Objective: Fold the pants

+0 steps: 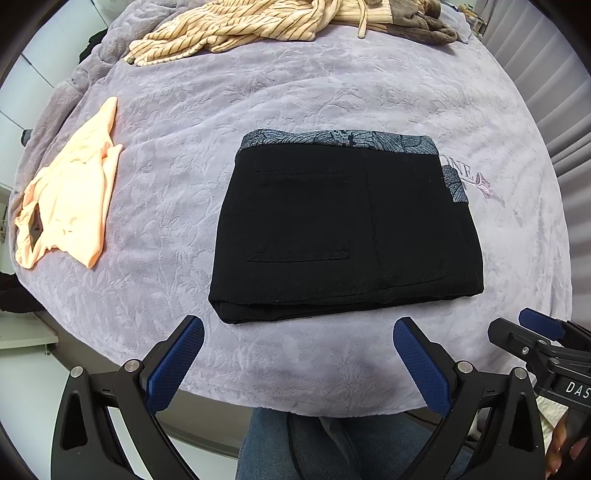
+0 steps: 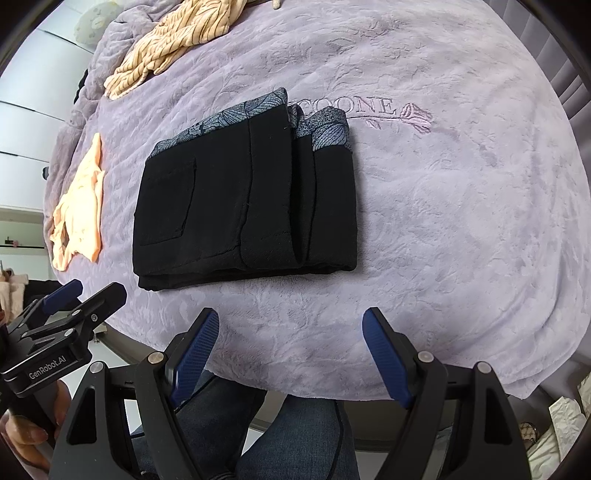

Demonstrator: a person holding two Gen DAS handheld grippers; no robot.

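Black pants (image 1: 343,229) with a blue-grey patterned waistband lie folded into a flat rectangle in the middle of the lilac blanket (image 1: 295,92), also seen as the pants (image 2: 243,206) in the right wrist view. My left gripper (image 1: 297,332) hangs open above the blanket just in front of the pants' near edge, nothing between its blue pads. My right gripper (image 2: 290,325) is open too, near the front edge and apart from the pants (image 2: 243,206). Each gripper shows at the edge of the other's view.
A peach garment (image 1: 70,199) lies at the left of the blanket. A striped beige garment (image 1: 229,29) and a brown one (image 1: 424,22) are piled at the far side. A person's jeans-clad legs (image 1: 332,443) stand below the blanket's (image 2: 443,221) front edge.
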